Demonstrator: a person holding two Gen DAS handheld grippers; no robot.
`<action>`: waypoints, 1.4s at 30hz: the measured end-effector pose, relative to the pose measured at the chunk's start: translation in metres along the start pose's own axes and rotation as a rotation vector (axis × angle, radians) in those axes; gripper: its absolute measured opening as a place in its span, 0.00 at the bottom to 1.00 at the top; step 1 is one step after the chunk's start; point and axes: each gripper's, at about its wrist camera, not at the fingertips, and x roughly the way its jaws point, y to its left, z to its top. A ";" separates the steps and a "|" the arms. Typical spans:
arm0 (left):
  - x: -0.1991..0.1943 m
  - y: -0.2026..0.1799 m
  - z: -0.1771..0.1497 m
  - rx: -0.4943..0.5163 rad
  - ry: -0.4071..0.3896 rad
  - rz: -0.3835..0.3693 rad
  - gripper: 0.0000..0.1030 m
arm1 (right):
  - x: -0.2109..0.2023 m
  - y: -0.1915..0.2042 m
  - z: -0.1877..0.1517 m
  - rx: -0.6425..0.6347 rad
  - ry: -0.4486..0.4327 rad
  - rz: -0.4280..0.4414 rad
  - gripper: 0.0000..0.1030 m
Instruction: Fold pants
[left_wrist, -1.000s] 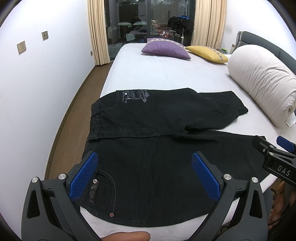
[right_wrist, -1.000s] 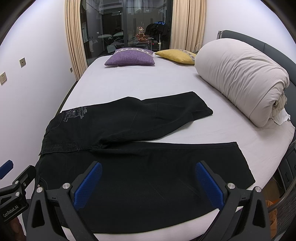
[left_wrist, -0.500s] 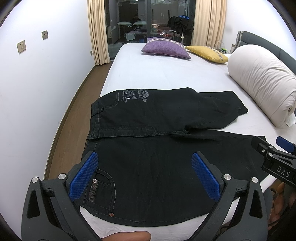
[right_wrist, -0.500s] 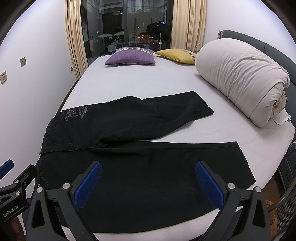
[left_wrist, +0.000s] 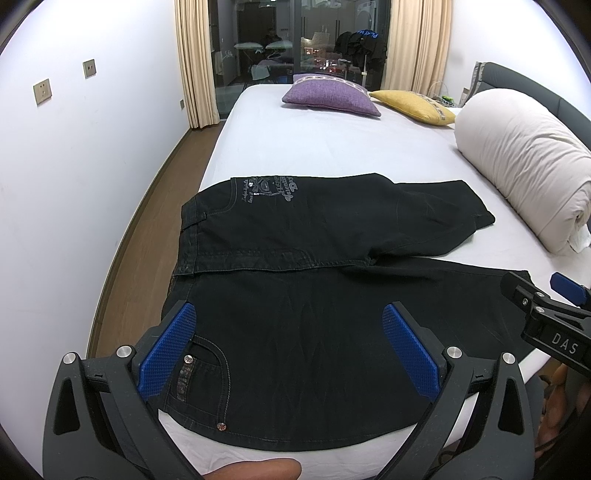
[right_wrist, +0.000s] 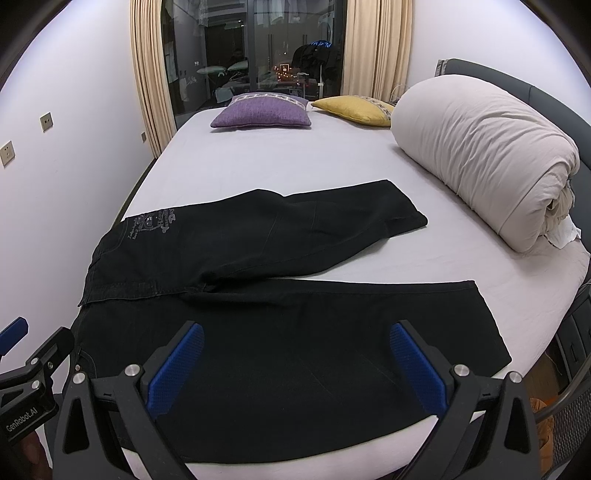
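Black pants spread flat on the bed, both my grippers hovering open above the near edge.

Left wrist view: my left gripper (left_wrist: 291, 347) is spread wide with nothing between its blue pads, over the waist end of the pants (left_wrist: 314, 295); the far leg angles right toward the rolled duvet (left_wrist: 524, 162). Right wrist view: my right gripper (right_wrist: 295, 365) is likewise spread and empty over the near leg, which runs right along the bed (right_wrist: 295, 162); a purple pillow (right_wrist: 262, 114) lies far off.

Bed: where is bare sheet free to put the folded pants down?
Free: the white sheet between the black pants and the purple pillow. Crowded: the near edge under the pants; the right side, filled by the rolled duvet.
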 end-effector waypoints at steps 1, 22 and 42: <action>0.000 0.000 0.000 0.000 0.001 -0.001 1.00 | -0.001 0.000 0.000 0.000 0.001 0.000 1.00; 0.080 0.030 0.023 0.024 0.073 -0.215 1.00 | 0.063 -0.011 0.042 -0.107 0.033 0.192 1.00; 0.327 0.125 0.174 0.465 0.394 -0.247 0.93 | 0.216 0.023 0.157 -0.507 0.103 0.623 0.74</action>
